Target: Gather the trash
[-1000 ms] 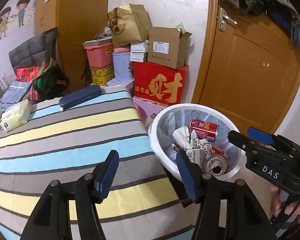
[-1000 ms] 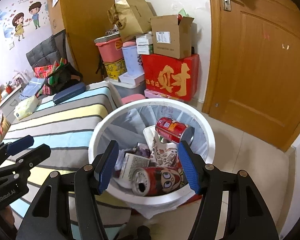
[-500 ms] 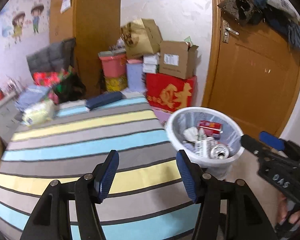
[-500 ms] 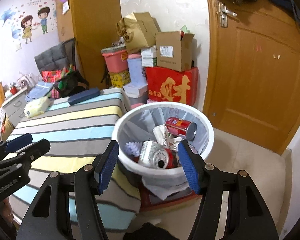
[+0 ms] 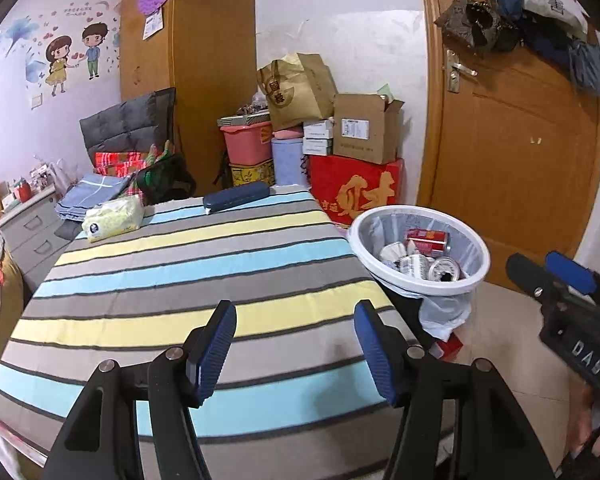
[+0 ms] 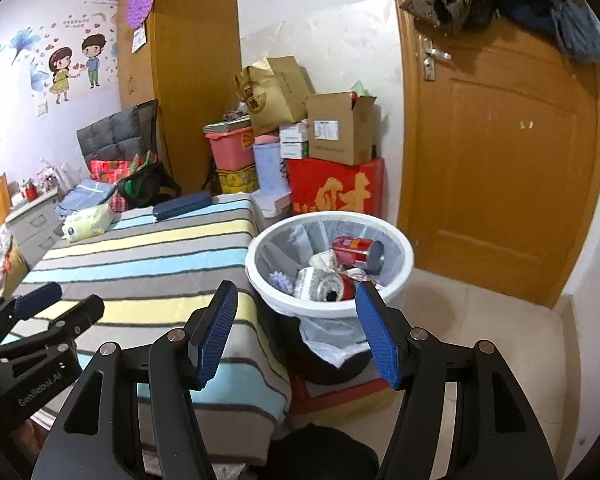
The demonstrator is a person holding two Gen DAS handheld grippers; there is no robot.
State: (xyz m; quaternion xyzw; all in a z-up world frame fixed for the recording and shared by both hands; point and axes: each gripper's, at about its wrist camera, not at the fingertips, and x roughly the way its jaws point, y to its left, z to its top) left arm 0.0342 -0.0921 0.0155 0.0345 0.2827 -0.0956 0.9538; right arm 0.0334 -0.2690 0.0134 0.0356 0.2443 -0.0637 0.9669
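A white trash bin (image 5: 476,276) with a clear liner stands on the floor at the right edge of the striped table (image 5: 188,264); it also shows in the right wrist view (image 6: 404,276). Inside lie red cans (image 6: 356,249), crumpled paper and wrappers. My left gripper (image 5: 294,350) is open and empty above the table's near end. My right gripper (image 6: 296,330) is open and empty, held back from the bin's near rim; it appears at the right of the left wrist view (image 5: 548,272).
A dark blue case (image 5: 236,196) and a pack of tissues (image 5: 114,218) lie at the table's far end. Stacked boxes with a red box (image 5: 356,192) stand behind the bin. A wooden door (image 5: 520,160) is at the right. Grey drawers (image 5: 32,228) stand at the left.
Both grippers have pulled back and up from the bin, which now looks smaller and farther. Both stay open and empty. More of the table and floor shows.
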